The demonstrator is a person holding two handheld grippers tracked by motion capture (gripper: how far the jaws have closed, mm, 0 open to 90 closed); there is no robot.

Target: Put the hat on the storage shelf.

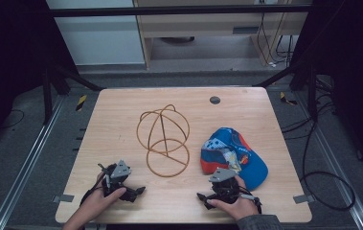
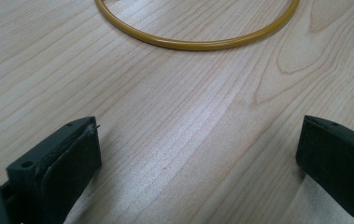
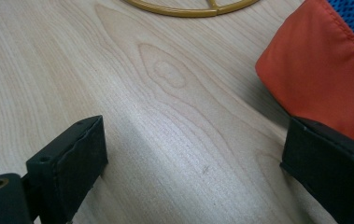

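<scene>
The left hand-held gripper (image 1: 130, 191) is resting on the pale wooden counter (image 1: 121, 120) with its jaws spread and nothing between them; the right hand-held gripper (image 1: 212, 197) is sitting likewise, jaws wide and empty. Just beside the right one, the blue and orange fabric cap (image 1: 234, 155) is lying on the counter. Between the two, farther up the counter, the golden wire-hoop frame (image 1: 164, 139) is standing.

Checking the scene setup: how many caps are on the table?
1. The blue and orange cap lies at the table's right side, just beyond the right gripper and right of the wire stand. None seems hidden.
</scene>
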